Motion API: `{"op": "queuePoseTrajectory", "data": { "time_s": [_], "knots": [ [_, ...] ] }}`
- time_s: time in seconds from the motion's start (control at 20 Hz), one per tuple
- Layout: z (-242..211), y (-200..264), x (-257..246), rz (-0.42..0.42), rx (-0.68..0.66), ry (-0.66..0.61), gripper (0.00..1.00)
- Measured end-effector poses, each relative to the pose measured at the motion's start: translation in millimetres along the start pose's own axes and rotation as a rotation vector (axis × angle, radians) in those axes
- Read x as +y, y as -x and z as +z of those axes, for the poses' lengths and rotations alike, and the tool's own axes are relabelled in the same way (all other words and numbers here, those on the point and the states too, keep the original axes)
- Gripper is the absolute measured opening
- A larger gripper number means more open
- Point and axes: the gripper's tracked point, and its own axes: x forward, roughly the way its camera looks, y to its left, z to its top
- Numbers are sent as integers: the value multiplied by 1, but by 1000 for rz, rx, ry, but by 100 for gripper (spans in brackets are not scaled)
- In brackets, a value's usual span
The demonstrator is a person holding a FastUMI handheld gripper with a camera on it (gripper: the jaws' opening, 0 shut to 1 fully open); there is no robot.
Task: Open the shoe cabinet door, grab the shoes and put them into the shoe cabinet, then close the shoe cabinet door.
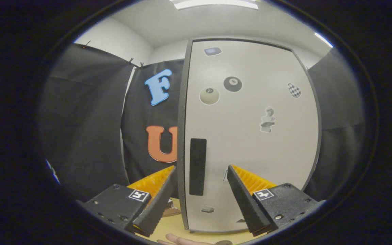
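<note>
Left to right: black cloth wall, then the shoe cabinet (250,136) standing on the table (172,226), pale door (243,160) shut, with a dark vertical handle strip (197,166) near its left edge. The tongs (201,170) are spread open, holding nothing, the handle just ahead between the tips. Stickers on the door: a cue ball (209,95), an 8-ball (232,83) with its "8" readable, a checkered one (294,90); no brand legible.

The gripper (201,170) has two wedge-shaped fingers (155,200) with ribbed inner faces, standing apart with a wide gap between them. Each finger sits on a dark, boxy block (114,204) fastened with small round screws. A small square black-and-white marker (139,195) is stuck on top of each block near the finger's base
</note>
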Motion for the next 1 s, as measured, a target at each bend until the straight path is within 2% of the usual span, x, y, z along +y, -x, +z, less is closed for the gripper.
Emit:
{"op": "queuePoseTrajectory", "data": {
  "time_s": [0.05,0.2,0.35,0.45,0.55,0.65,0.75,1.0],
  "knots": [
    [-1,-10,-3,-16,7,-3,94],
    [-9,-36,-1,6,63,-59,87],
    [-12,-52,14,89,89,-87,53],
    [-12,-52,12,64,82,-40,40],
    [-12,-52,8,37,75,-28,38],
    [-14,-50,9,46,86,-49,33],
    [-14,-47,7,53,95,-46,33],
    [-9,0,13,108,113,-15,33]
  ]
}}
